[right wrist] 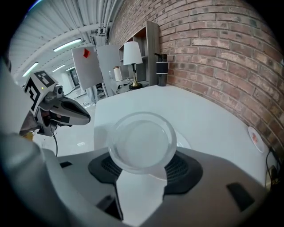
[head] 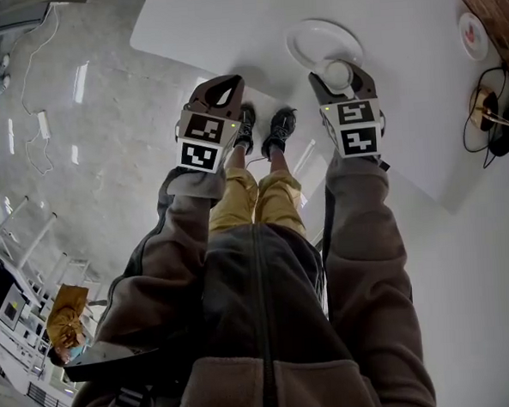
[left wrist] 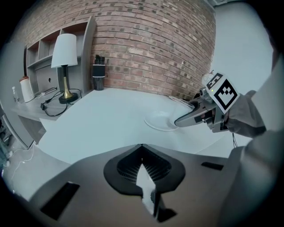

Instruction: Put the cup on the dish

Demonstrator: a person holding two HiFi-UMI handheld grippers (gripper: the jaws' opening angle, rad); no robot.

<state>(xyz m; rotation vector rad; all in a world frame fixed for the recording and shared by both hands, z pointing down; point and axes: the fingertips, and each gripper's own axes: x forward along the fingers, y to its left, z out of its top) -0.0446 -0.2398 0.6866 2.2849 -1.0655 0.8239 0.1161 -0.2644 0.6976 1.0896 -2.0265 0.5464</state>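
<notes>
The right gripper (head: 342,85), clamped on the clear cup (right wrist: 142,141), holds it at the dish's (head: 312,40) near edge, while the left gripper (head: 222,88), jaws together and empty, hangs left of the dish.

Your cup (right wrist: 141,142) looks clear, perhaps faintly frosted; the dish (head: 312,42) and worktop (head: 226,24) are white, the wall (right wrist: 213,48) behind red-brown brick, your trousers (head: 235,199) mustard.

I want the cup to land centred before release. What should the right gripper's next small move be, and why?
Probably ease the cup slightly farther over the dish while lowering it. The right gripper is clamped on the cup, and in the head view the cup sits over the dish's near rim, not its middle.
</notes>
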